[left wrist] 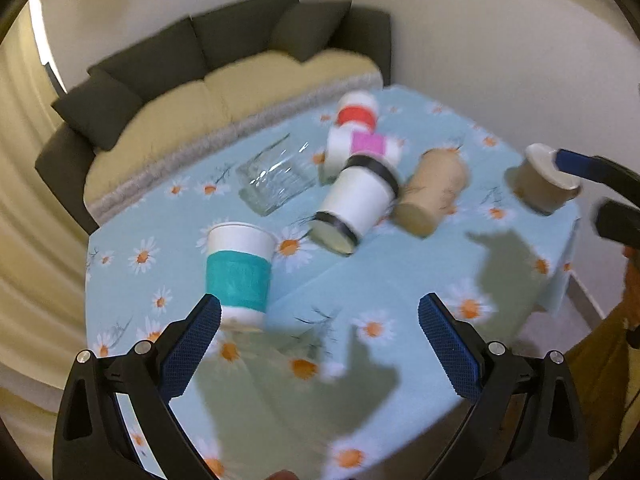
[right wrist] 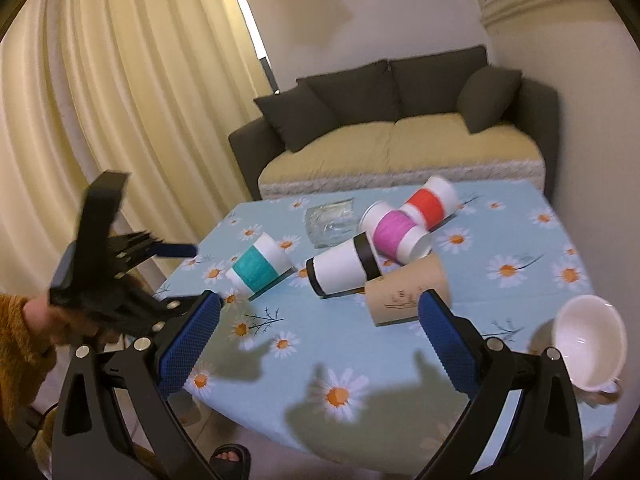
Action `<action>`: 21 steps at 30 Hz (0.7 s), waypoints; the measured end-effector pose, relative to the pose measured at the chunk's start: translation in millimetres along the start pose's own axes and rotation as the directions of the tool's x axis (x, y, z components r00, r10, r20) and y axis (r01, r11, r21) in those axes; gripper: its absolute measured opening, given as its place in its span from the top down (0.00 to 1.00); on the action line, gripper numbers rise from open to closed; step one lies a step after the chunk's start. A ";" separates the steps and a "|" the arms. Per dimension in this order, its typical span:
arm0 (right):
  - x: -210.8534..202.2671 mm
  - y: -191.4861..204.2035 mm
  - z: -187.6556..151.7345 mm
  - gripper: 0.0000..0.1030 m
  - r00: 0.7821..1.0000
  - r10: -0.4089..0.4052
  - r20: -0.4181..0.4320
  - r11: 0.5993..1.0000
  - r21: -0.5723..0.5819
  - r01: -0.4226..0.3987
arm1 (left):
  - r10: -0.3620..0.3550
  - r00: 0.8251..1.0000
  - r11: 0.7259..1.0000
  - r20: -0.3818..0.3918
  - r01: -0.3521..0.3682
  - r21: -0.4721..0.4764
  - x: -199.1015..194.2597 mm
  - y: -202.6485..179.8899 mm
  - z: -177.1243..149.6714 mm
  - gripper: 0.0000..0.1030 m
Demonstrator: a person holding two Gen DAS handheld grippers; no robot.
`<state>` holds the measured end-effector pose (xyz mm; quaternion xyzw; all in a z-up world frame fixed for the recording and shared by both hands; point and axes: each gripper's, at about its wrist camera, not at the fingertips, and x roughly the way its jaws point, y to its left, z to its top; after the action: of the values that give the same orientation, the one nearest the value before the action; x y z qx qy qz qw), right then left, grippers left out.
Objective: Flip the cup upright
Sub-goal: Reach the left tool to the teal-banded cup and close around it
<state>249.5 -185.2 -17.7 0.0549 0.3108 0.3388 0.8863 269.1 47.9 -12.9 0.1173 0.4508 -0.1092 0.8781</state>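
Note:
Several cups lie on their sides on a daisy-print tablecloth (left wrist: 400, 280). A teal-banded white cup (left wrist: 239, 272) (right wrist: 259, 265) lies nearest my left gripper (left wrist: 320, 320), which is open and empty just short of it. A black-banded white cup (left wrist: 356, 204) (right wrist: 344, 270), a plain brown cup (left wrist: 434, 192) (right wrist: 408, 292), a pink-banded cup (left wrist: 366, 148) (right wrist: 394, 236) and a red-banded cup (left wrist: 358, 110) (right wrist: 430, 200) lie mid-table. My right gripper (right wrist: 320, 320) is open and empty above the near table edge. A white bowl-like cup (right wrist: 588, 340) (left wrist: 546, 182) lies tipped at the right.
A clear glass (left wrist: 276, 178) (right wrist: 332, 218) lies toward the far edge. A dark sofa with a yellow seat (right wrist: 400, 136) stands behind the table, curtains (right wrist: 100, 120) at the left. The left gripper shows in the right wrist view (right wrist: 120, 272). A sandalled foot (right wrist: 228, 458) is under the near table edge.

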 end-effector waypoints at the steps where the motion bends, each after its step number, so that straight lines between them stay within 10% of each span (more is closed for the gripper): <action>1: 6.2 -2.9 -2.4 0.05 1.000 0.014 -0.003 1.000 0.009 -0.014 | 0.000 1.000 1.000 -0.027 0.000 -0.003 12.3 7.7 4.8 0.06; 12: 42.6 -18.3 -15.9 0.05 0.993 0.057 -0.107 0.998 0.043 -0.053 | -0.004 0.973 1.000 -0.230 -0.003 -0.030 102.9 64.8 28.7 0.08; 15: 47.3 -22.6 -15.9 0.05 0.986 0.088 -0.139 0.993 0.090 -0.076 | 0.004 0.963 1.000 -0.270 -0.009 -0.016 115.8 70.5 28.4 0.38; 21: 44.6 -22.7 -13.0 0.05 0.984 0.100 -0.145 0.991 0.107 -0.085 | -0.003 0.957 1.000 -0.290 -0.004 -0.023 118.6 77.7 29.5 0.38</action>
<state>280.4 -175.8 -58.0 0.0883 0.3906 0.3668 0.8397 382.3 102.4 -84.8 0.1217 0.5760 -0.0854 0.8038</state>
